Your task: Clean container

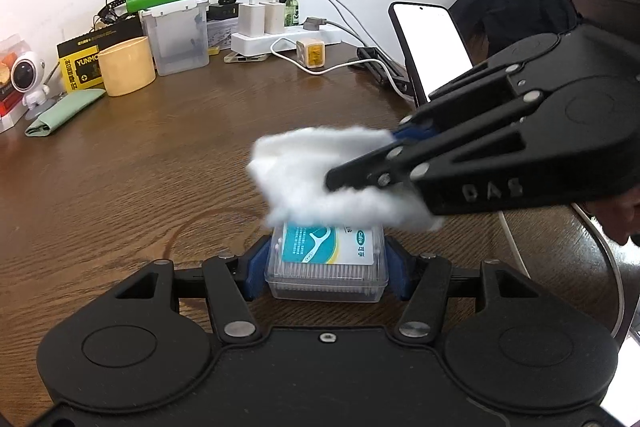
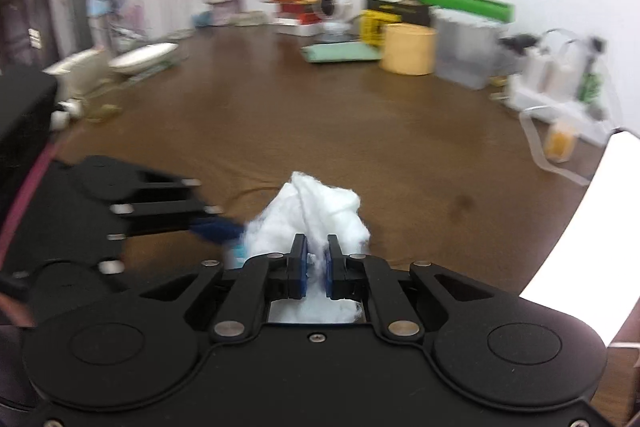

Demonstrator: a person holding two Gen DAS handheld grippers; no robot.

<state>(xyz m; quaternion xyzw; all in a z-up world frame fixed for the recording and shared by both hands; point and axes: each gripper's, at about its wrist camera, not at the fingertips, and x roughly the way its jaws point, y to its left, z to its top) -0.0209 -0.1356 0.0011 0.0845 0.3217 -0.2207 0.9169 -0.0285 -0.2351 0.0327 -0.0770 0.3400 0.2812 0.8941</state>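
Left fingers: the left gripper (image 1: 326, 267) was clamped on the box (image 1: 327, 269), one blue pad (image 1: 256, 269) pressed against each short side.
Right fingers: the right gripper (image 2: 316, 263) was pinched tight on the cloth (image 2: 316, 207), its pads nearly together with white fluff between them.
Box: a clear, lidded plastic box with a teal-and-white label on top, held at or just above the table (image 1: 160, 167) near its front edge; whether it touched the wood could not be told.
Cloth: bunched and fluffy, lying over the far end of the lid, apparently touching it.
Step in hand: judged to be wiping the lid.
Doing it well: the left grip needed to stay firm so the box would not twist; strokes were best run along the lid, pressing lightly, since loose fibres could snag on the rim.
Blur: the right wrist view was smeared, so fine contact there was unclear.
Count: one box, one cloth, two grippers.
Back edge: one yellow cup (image 1: 126, 71), one standing phone (image 1: 430, 47), two chargers (image 1: 262, 18) in one power strip (image 1: 280, 41).
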